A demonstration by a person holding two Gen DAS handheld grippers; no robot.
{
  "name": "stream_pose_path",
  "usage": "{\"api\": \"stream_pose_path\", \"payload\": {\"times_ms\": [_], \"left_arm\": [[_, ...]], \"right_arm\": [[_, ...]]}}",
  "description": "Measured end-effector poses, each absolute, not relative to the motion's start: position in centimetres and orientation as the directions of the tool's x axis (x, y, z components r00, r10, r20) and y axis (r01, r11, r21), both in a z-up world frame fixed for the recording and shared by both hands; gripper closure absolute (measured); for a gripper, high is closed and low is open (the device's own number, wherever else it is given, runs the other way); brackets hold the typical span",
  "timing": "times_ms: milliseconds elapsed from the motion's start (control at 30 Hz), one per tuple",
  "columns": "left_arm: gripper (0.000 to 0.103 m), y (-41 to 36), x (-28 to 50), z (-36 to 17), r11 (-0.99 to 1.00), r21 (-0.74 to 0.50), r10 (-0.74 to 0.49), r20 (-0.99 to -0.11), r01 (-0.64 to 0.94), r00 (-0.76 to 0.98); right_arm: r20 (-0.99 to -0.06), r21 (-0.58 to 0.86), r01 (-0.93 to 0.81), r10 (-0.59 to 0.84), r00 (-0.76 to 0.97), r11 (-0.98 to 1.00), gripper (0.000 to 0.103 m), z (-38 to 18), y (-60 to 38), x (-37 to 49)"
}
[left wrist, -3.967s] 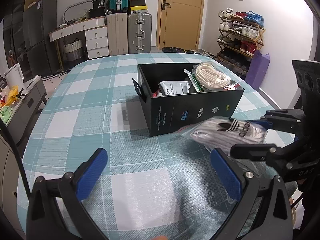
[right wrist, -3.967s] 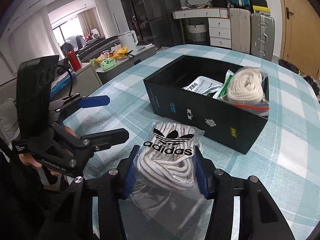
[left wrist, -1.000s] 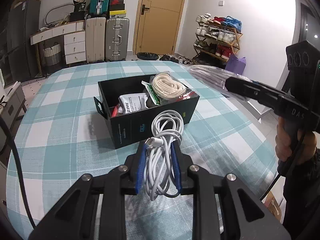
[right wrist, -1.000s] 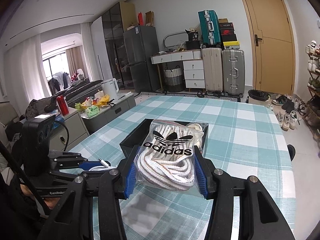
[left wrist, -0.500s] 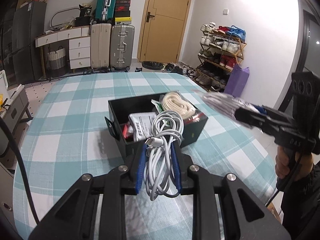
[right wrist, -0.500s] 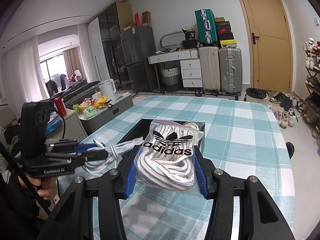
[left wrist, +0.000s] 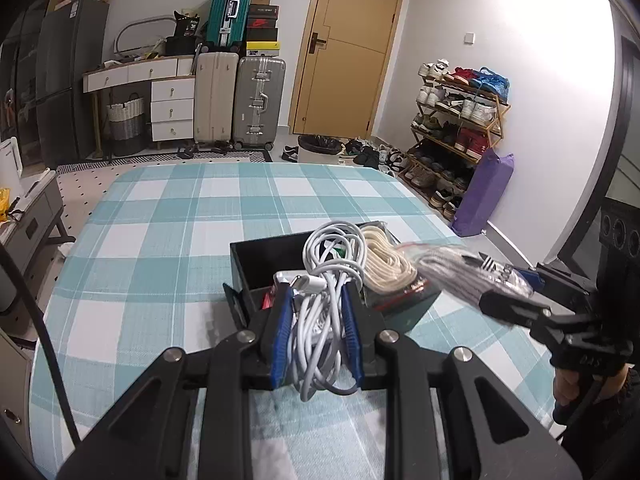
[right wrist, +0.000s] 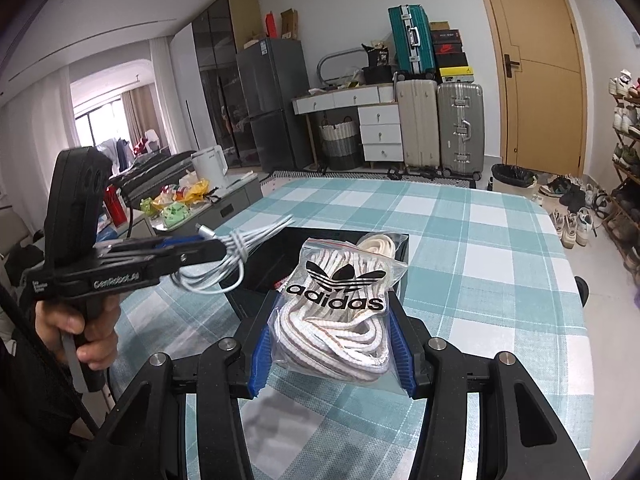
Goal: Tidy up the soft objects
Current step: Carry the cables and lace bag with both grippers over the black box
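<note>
My left gripper is shut on a coiled white charging cable and holds it in the air over the near side of the black box. My right gripper is shut on a clear Adidas bag of white laces, held above the box's near edge. The box holds a bag of cream rope and other packets. Each gripper shows in the other's view: the right with its bag, the left with the cable.
The box sits on a table with a teal and white checked cloth. Suitcases, a drawer unit and a door stand beyond the table. A shoe rack is at the right, a low side table with a kettle at the left.
Both grippers have risen and moved in over the box, so the box now sits lower and closer under them. The cable and the lace bag stay gripped.
</note>
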State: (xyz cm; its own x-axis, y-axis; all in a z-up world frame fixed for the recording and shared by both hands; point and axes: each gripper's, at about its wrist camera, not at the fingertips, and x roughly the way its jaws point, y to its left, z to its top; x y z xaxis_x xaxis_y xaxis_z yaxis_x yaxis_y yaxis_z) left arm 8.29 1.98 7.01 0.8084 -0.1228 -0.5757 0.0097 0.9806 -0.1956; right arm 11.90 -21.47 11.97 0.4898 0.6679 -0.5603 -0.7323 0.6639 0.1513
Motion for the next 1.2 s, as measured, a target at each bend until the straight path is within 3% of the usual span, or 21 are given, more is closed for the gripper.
{"api": "stream_pose_path", "payload": {"times_ms": [1200], "left_arm": [[0.08,2.0,14.7,3.0,0.979,-0.201,-0.111,-0.658,-0.032,0.745]], "right_arm": [[-0.724,-0.088,-0.771,0.492,0.484,0.63,0.053,9.7,-12.3,17.3]]}}
